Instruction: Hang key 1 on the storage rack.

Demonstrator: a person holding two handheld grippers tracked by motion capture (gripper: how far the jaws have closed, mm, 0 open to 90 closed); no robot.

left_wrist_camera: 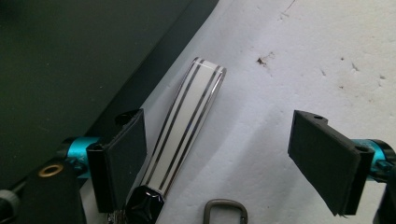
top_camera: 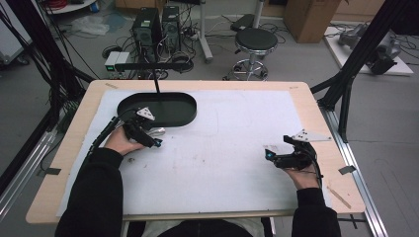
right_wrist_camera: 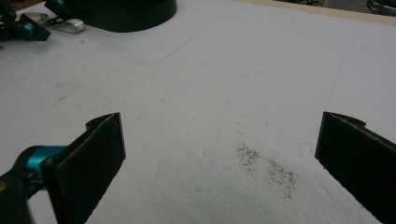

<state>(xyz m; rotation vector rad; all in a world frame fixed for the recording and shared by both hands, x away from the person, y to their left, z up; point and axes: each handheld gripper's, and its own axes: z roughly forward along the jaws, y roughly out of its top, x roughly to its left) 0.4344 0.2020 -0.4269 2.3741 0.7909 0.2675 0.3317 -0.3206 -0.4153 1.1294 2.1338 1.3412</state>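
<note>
left gripper [left_wrist_camera: 219,163] – jaws wide, astride silver bar [left_wrist_camera: 184,130], beside black tray [top_camera: 157,109] | right gripper [right_wrist_camera: 224,158] – wide open, empty, low over mat [right_wrist_camera: 224,79]

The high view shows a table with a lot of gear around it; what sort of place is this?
Probably a lab or workshop set up for recording. Computer towers stand on the floor amid loose cables, a black metal frame flanks the table, and a round stool and cardboard box stand beyond it.
</note>
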